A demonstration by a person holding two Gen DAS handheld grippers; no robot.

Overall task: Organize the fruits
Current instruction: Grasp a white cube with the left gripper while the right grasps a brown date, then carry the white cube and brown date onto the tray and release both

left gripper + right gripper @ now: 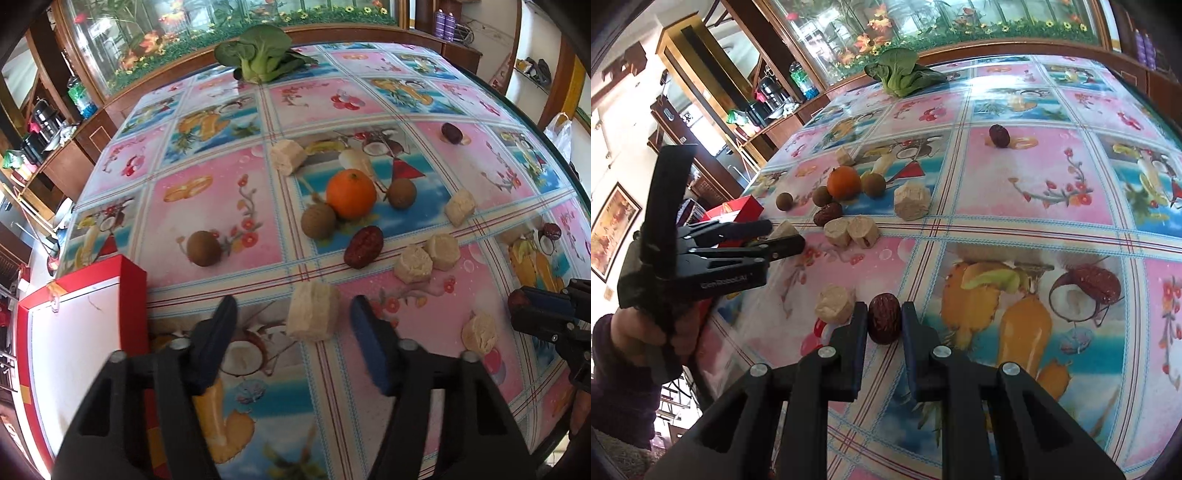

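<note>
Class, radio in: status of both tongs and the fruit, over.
Left tongs open around a beige block. Right tongs shut on red date. Orange untouched; red box at left.

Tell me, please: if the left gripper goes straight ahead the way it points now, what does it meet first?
The left gripper is open, and the beige block lies between its fingers, so it would probably meet that first. Depth is unclear; the red date lies farther on.

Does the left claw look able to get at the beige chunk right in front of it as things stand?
Probably yes. The left claw is open, and the beige chunk sits between its fingers with a gap on each side. Nothing lies between them; the red box stands off to the side.
</note>
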